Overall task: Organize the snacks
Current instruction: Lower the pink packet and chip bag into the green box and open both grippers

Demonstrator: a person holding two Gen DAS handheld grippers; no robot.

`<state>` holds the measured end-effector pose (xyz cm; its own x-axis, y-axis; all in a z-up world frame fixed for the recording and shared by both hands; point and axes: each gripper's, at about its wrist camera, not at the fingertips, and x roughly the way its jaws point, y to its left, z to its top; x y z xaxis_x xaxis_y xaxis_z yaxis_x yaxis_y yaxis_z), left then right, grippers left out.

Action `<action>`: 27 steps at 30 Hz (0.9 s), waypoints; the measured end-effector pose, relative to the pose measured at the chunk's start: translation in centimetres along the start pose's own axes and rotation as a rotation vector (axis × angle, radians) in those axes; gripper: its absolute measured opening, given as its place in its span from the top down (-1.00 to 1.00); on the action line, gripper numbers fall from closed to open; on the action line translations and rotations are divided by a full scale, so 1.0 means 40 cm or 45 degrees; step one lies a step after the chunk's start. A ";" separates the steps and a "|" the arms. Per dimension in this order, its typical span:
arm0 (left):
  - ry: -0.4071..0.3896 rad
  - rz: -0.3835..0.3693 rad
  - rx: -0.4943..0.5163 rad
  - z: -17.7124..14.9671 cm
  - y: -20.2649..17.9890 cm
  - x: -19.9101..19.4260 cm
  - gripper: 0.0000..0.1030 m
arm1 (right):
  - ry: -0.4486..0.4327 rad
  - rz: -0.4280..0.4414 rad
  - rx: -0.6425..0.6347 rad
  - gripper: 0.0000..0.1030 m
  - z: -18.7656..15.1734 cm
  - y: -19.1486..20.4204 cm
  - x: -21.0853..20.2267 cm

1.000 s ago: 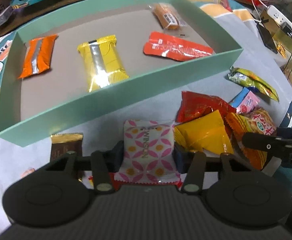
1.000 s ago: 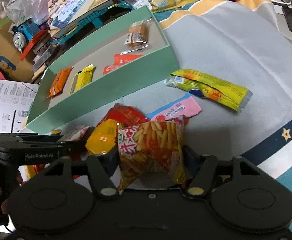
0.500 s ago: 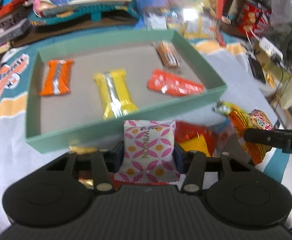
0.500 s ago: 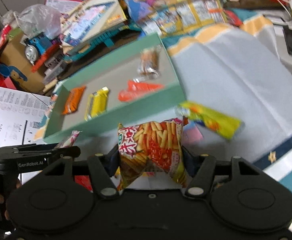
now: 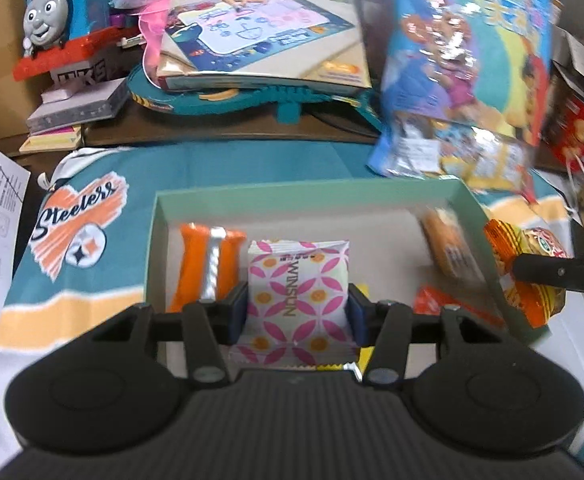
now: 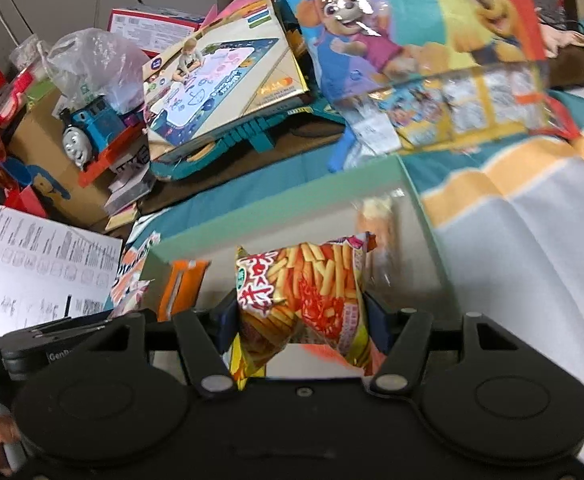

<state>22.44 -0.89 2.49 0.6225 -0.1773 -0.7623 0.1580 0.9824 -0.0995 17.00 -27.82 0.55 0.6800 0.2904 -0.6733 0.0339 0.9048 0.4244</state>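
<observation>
Toys crowded the back of the scene: a blue toy train [image 5: 58,12], a drawing-mat box [image 5: 260,28] and a glossy cartoon puppy package [image 6: 419,36], all behind a cloth-covered surface, teal with cream and orange bands, that carried a shallow mint-green box [image 5: 154,248].

The left tongs [image 5: 297,312] were clamped on a white packet with a pink flower pattern [image 5: 297,280], gripped by its two side edges, its long axis running away from the camera. The packet hung over the box's grey floor, just beside an orange bar [image 5: 210,266] lying to its left, which ran the same way. A sliver of yellow wrapper showed under the tongs.

The right tongs [image 6: 299,320] pinched a red-and-yellow fry-snack bag [image 6: 303,296], crumpled at the waist where the pads pressed in. It hung over the box's right half, with a blurred tan snack [image 6: 373,220] ahead near the right wall. In the left view this bag appeared at the box's right wall, so it looked closer to the edge than the left packet.

Judging by this, both snacks were already above the box, and each needed only a short drop onto free floor below: the left beside the orange bar, the right short of the tan snack.
</observation>
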 end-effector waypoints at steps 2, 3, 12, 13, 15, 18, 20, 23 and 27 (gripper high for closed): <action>0.010 0.020 -0.004 0.029 0.010 0.047 0.04 | 0.015 -0.008 -0.012 -0.20 0.034 0.009 0.065; 0.017 0.028 -0.009 0.038 0.014 0.067 0.04 | 0.022 -0.012 -0.018 -0.20 0.046 0.014 0.096; 0.076 0.072 -0.036 0.078 0.046 0.215 0.04 | 0.093 -0.065 -0.064 -0.21 0.096 0.010 0.307; 0.080 0.072 -0.037 0.079 0.048 0.224 0.04 | 0.097 -0.065 -0.069 -0.21 0.096 0.007 0.317; 0.088 0.073 -0.032 0.080 0.048 0.242 0.04 | 0.099 -0.063 -0.082 -0.21 0.096 0.004 0.335; 0.096 0.081 -0.025 0.079 0.045 0.261 -0.05 | 0.092 -0.068 -0.116 -0.23 0.093 0.006 0.347; 0.092 0.100 -0.031 0.079 0.042 0.264 -0.46 | 0.076 -0.060 -0.121 -0.50 0.095 0.011 0.349; 0.048 0.123 -0.036 0.077 0.035 0.245 -0.97 | 0.031 -0.044 -0.111 -1.00 0.096 0.020 0.323; 0.053 0.114 -0.048 0.080 0.025 0.220 -0.99 | 0.022 -0.032 -0.103 -1.00 0.098 0.026 0.291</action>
<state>30.55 -1.65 -2.28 0.6001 -0.0865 -0.7952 0.0737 0.9959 -0.0527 27.83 -24.72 -4.47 0.6671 0.2721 -0.6935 -0.0092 0.9338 0.3576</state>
